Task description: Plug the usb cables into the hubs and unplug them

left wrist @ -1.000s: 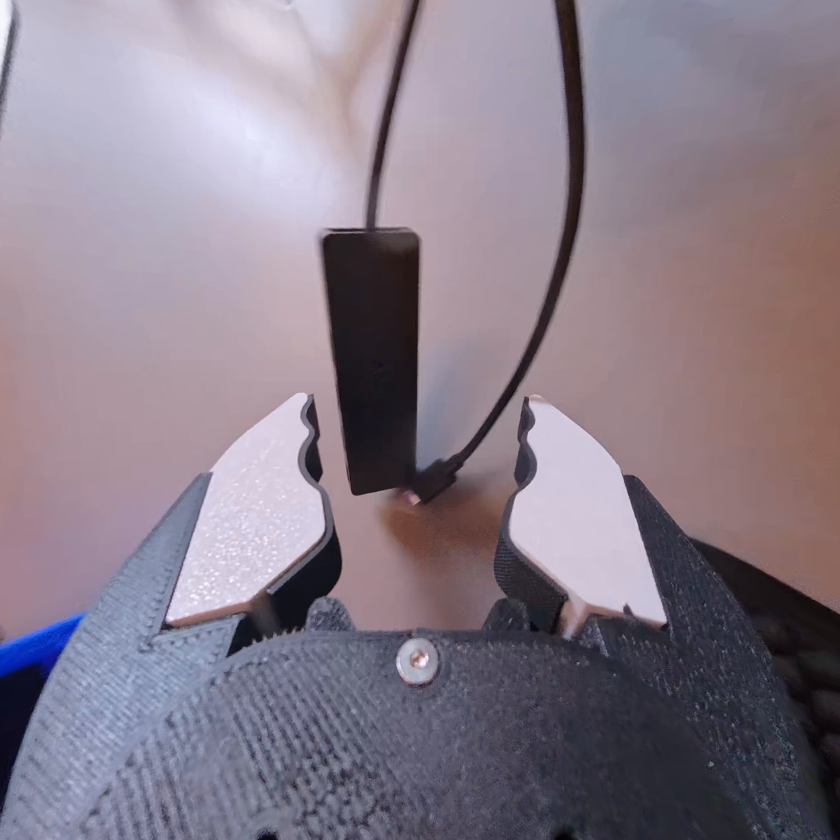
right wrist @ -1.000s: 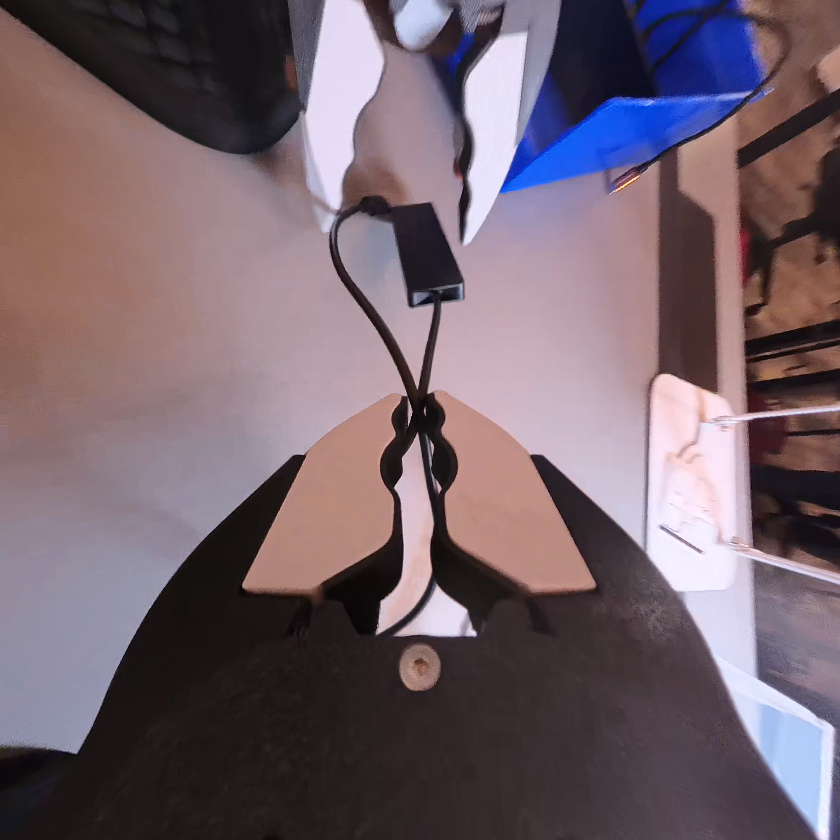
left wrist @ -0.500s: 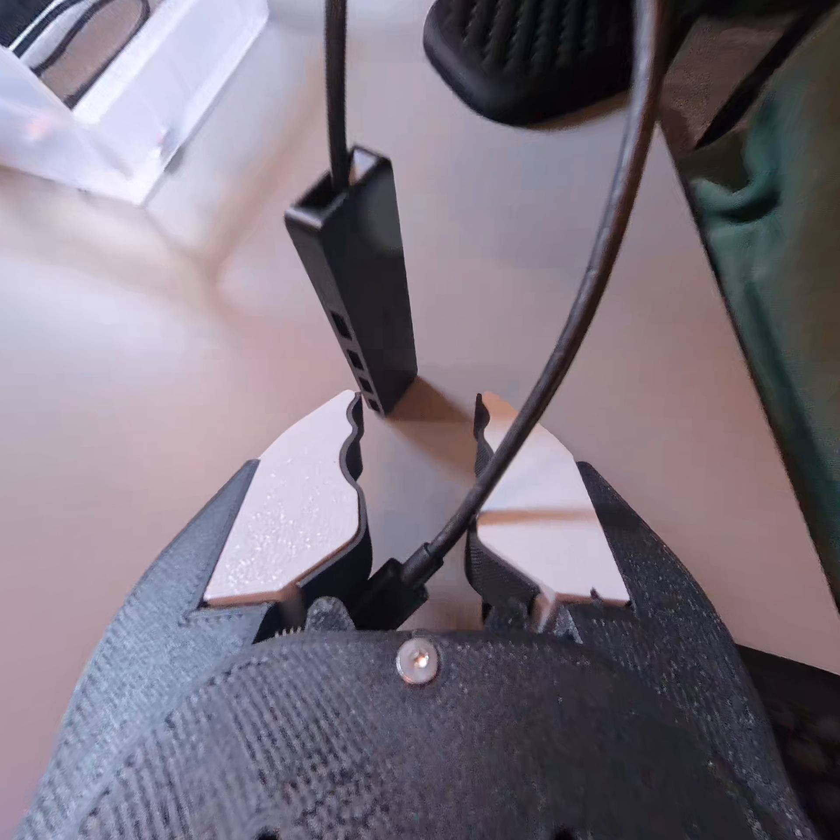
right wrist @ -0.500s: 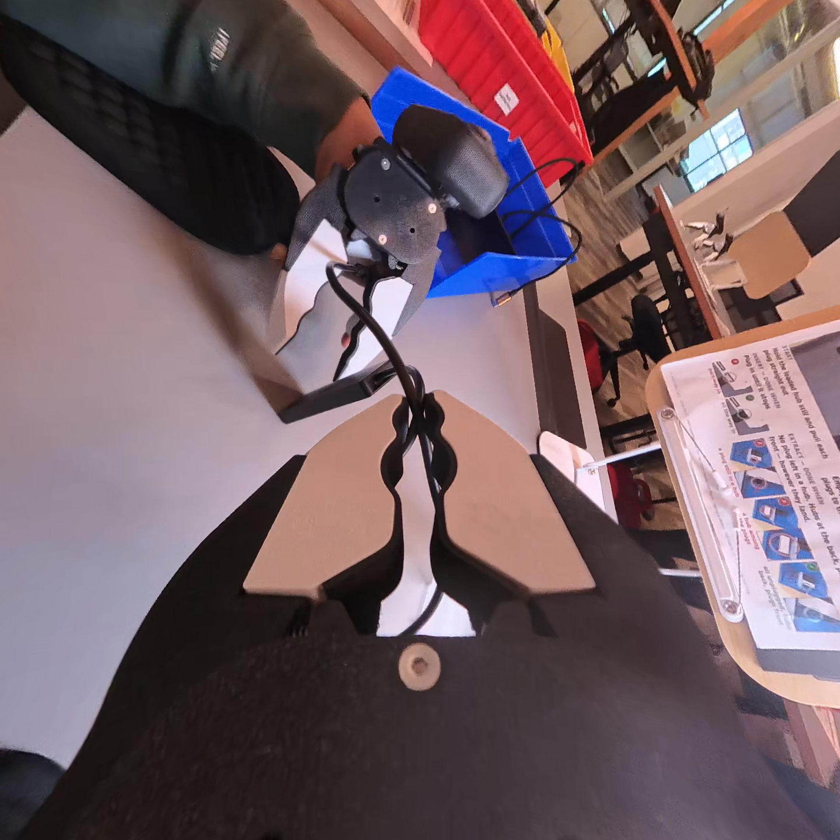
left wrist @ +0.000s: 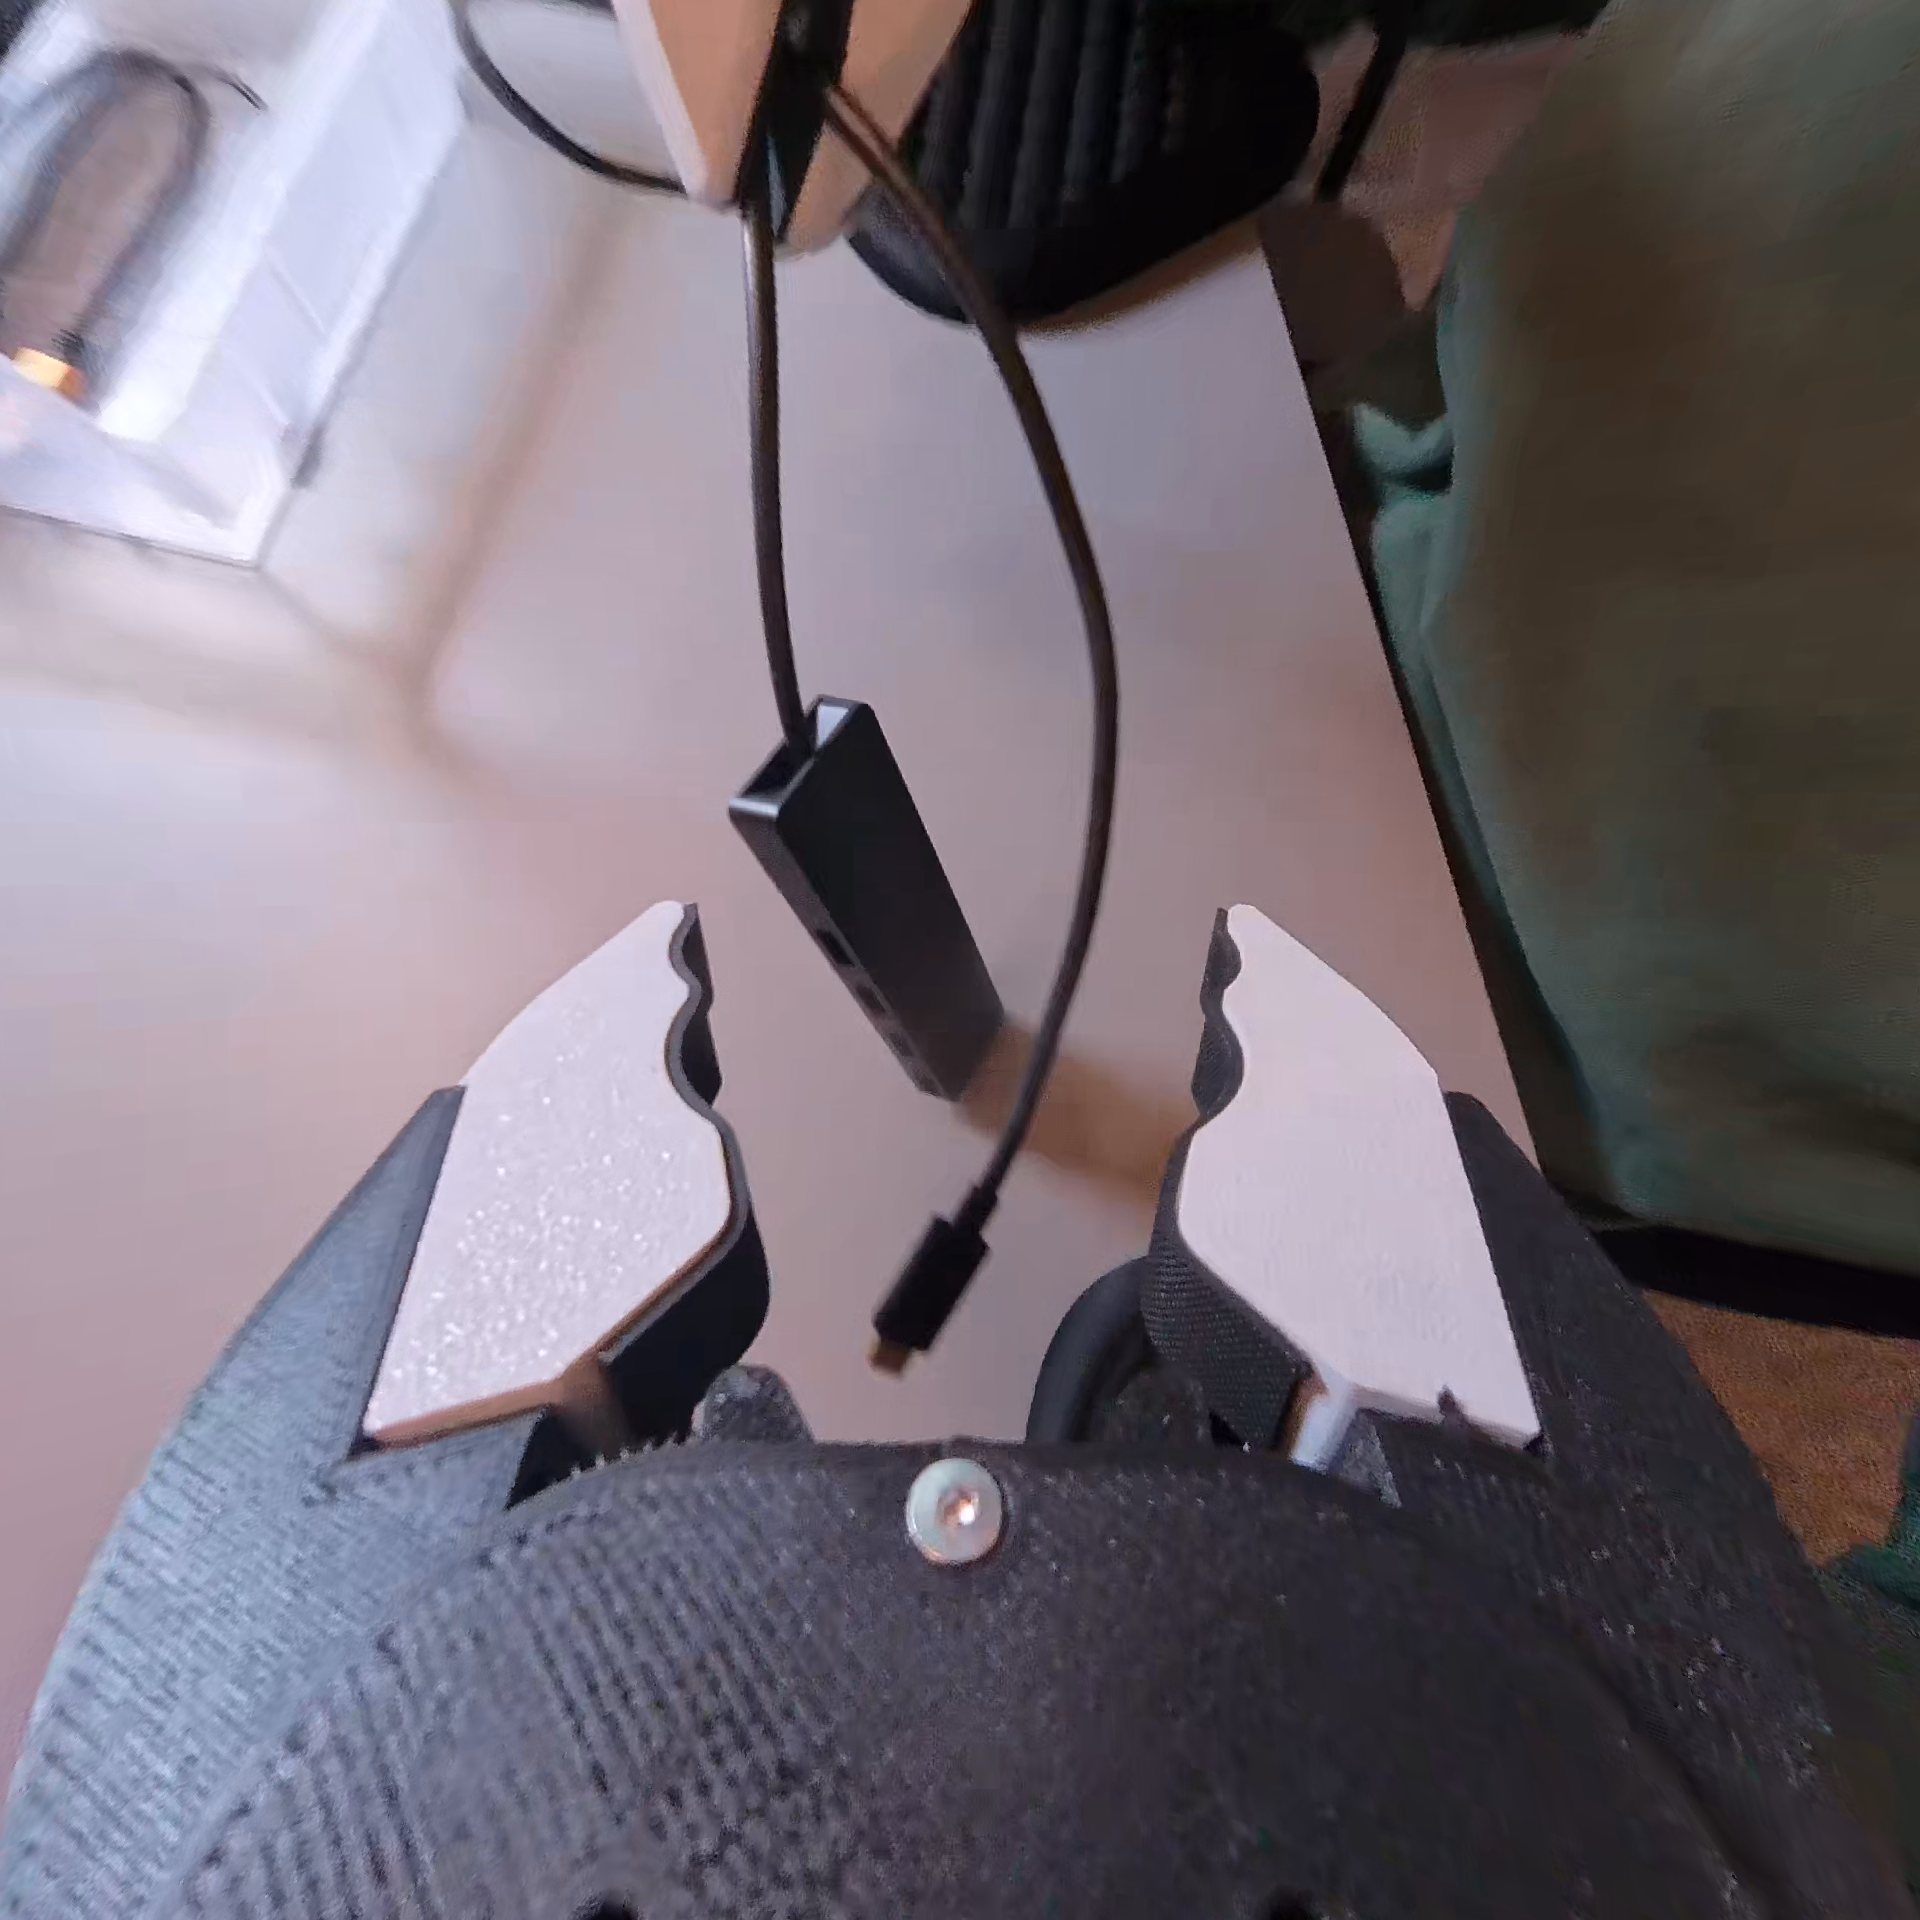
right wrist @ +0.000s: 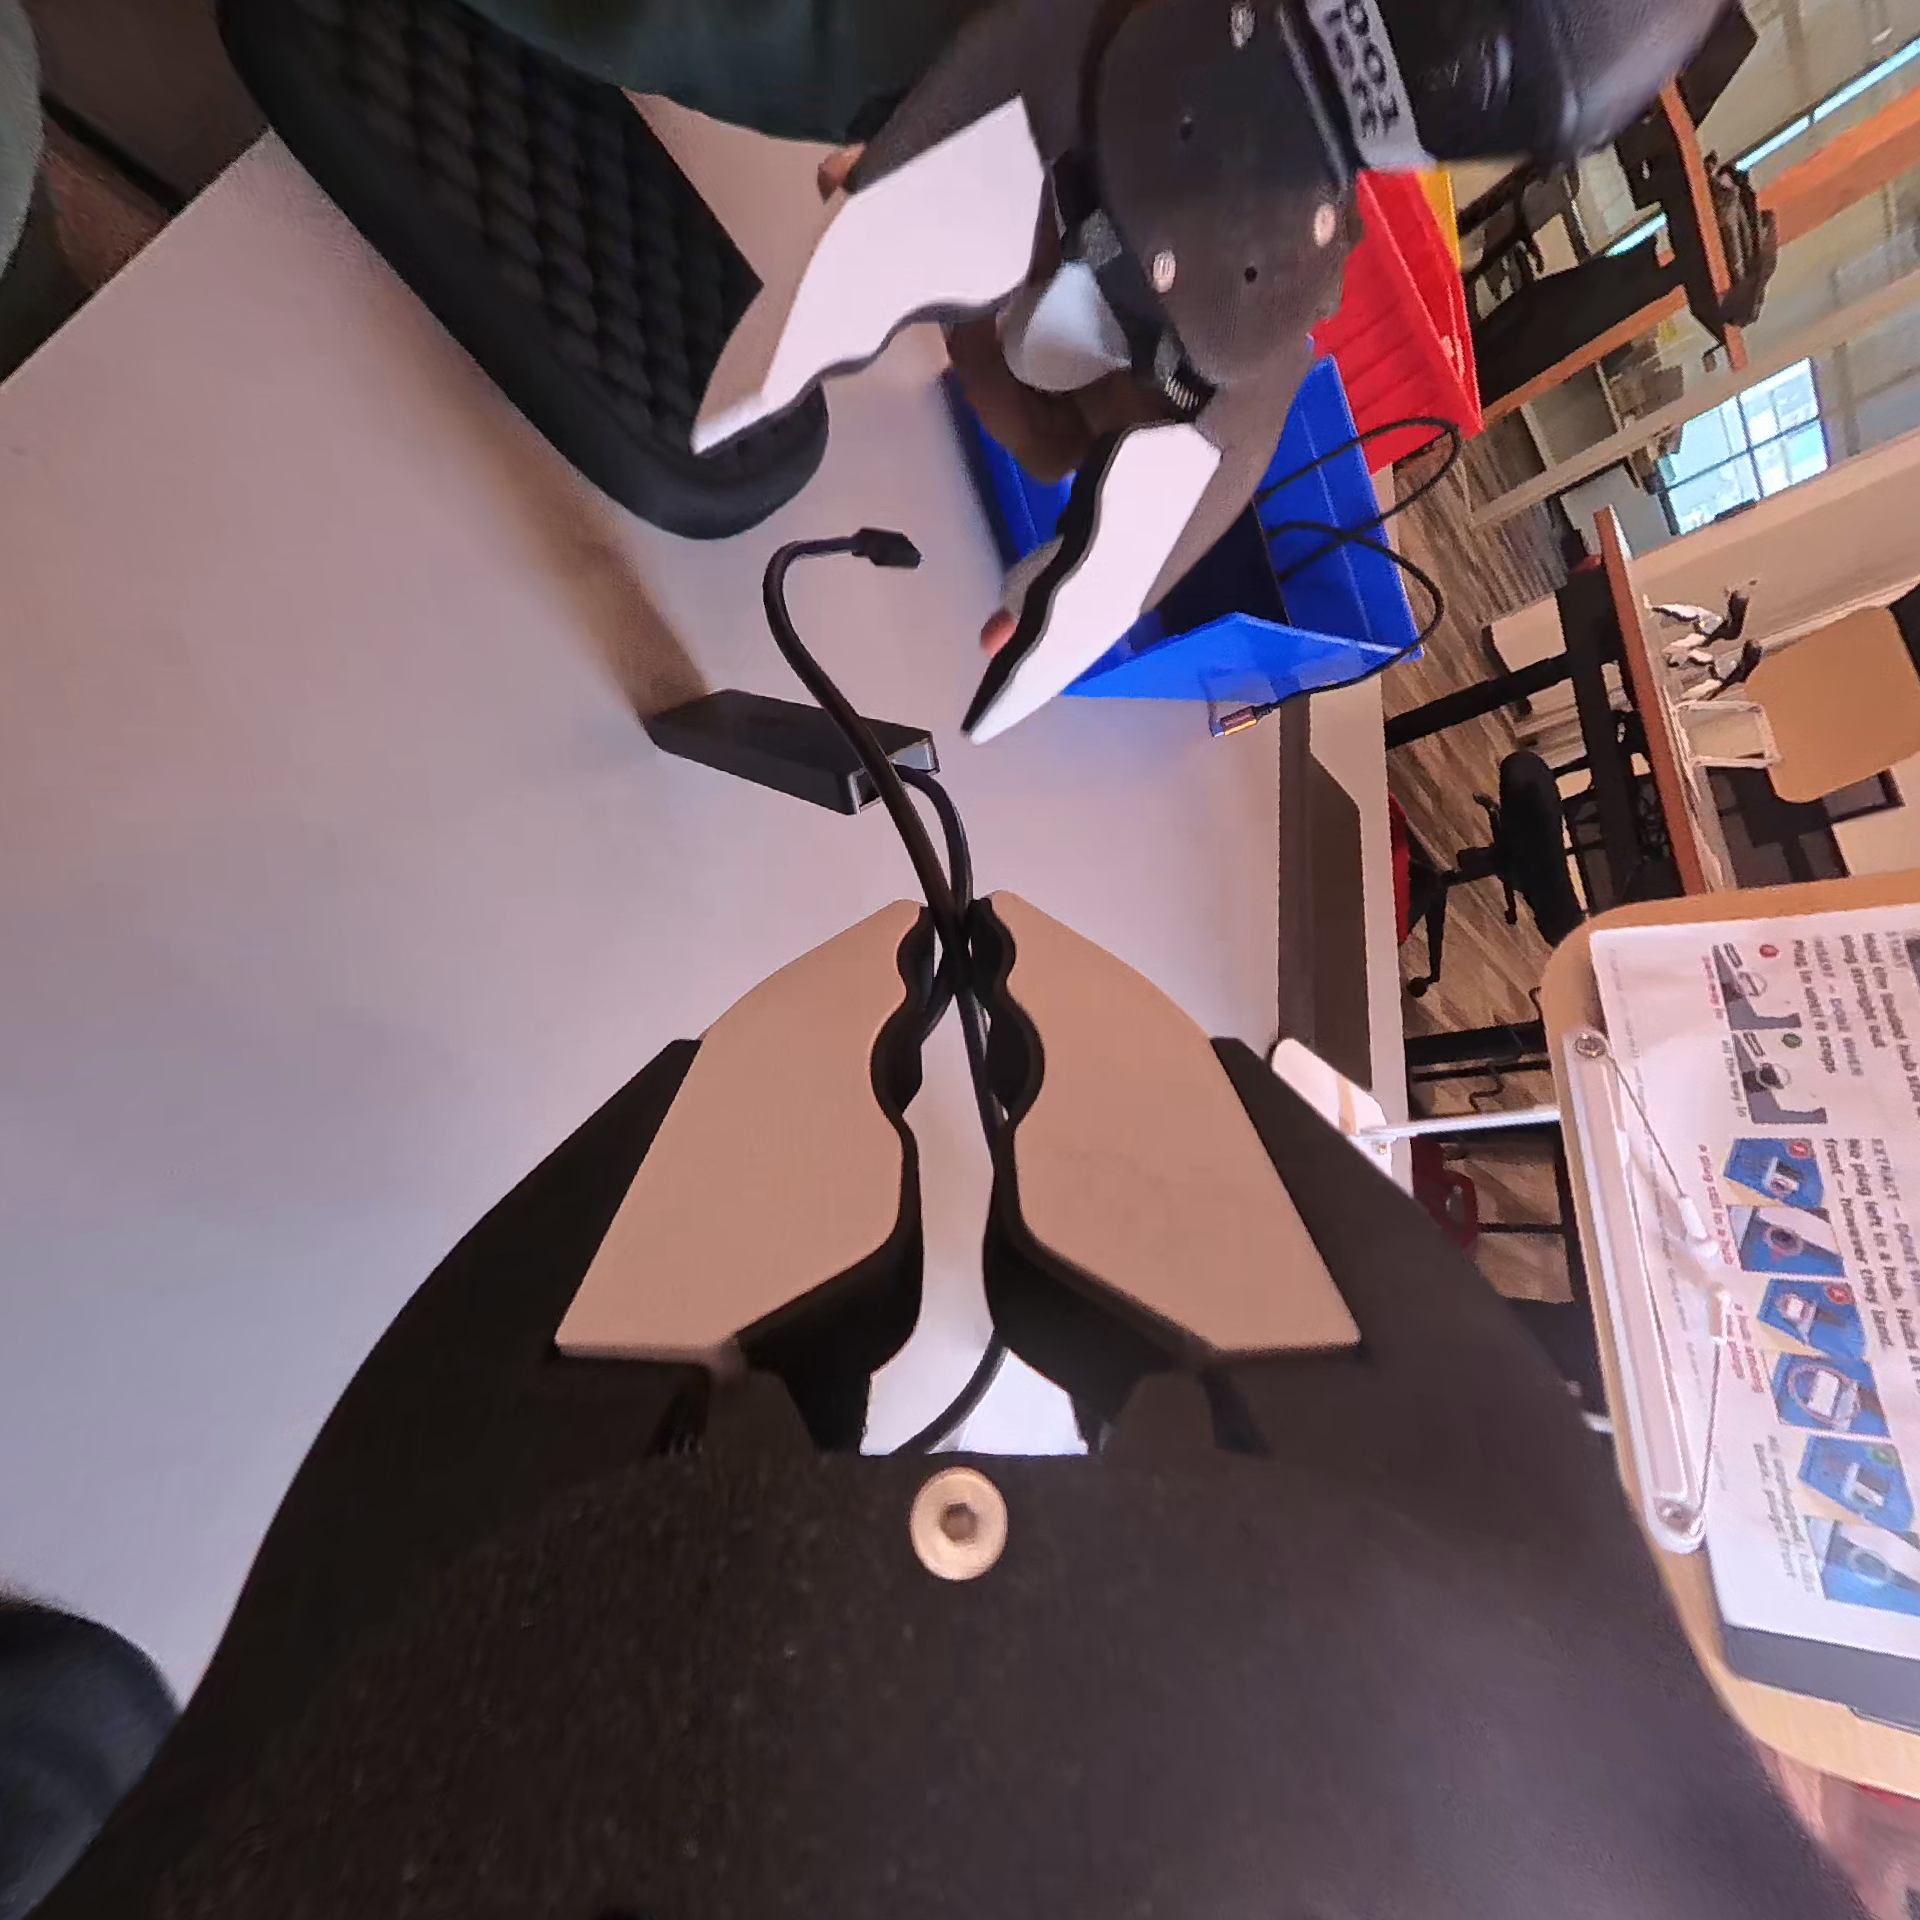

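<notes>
Right gripper (right wrist: 961,920) pinching hub cable (right wrist: 940,862); left gripper (left wrist: 956,935) spread, plug (left wrist: 925,1294) loose at 6 o'clock of hub (left wrist: 873,904) — judged next: grab plug

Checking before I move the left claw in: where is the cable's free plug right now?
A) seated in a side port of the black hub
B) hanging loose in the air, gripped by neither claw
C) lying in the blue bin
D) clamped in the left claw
B: the plug dangles between the open left claw fingers, touching neither, while the right claw pinches the cable higher up.
</notes>
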`<state>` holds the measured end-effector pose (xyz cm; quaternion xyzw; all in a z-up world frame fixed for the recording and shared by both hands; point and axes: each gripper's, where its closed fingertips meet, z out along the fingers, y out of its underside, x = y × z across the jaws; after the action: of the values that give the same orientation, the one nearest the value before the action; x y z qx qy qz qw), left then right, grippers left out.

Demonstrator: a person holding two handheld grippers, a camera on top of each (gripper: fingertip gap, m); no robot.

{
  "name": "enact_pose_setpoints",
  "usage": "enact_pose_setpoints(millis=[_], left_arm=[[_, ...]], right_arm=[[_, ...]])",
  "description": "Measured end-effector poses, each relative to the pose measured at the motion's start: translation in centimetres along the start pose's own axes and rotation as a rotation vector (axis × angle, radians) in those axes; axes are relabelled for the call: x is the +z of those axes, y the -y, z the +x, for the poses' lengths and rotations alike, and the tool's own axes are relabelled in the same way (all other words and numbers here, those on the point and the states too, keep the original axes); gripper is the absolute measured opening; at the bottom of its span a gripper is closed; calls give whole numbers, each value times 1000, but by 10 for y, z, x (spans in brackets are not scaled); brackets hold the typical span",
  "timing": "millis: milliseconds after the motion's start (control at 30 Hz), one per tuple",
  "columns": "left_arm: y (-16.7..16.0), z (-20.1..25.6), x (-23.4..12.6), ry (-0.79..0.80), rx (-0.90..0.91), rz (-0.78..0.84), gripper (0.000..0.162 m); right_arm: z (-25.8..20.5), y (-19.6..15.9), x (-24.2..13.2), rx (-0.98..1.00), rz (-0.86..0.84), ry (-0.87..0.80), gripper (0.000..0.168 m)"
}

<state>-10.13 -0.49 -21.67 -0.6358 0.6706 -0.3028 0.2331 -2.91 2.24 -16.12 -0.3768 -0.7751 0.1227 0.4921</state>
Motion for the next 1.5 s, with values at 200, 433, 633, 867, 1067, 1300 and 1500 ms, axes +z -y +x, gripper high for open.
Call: enact_pose_setpoints(millis=[200,433,633,867,1067,1300,1500], left_arm=[[-13,2,34,-239,-66,-30,73],[0,-5,35,-205,-30,107,13],[39,-19,17,20,20,332,13],[72,-34,2,194,-6,557,13],[90,-40,-8,254,-68,707,13],[107,-37,-8,271,-57,814,13],[115,-37,-20,263,-80,935,13]], right_arm=[[-7,17,4,-129,16,-9,7],[4,12,-5,-64,30,-76,7],[20,6,-17,472,289,-29,7],[1,6,11,715,389,24,6],[10,4,19,682,326,-103,18],[10,3,37,698,297,-140,44],[15,10,35,708,341,-124,43]])
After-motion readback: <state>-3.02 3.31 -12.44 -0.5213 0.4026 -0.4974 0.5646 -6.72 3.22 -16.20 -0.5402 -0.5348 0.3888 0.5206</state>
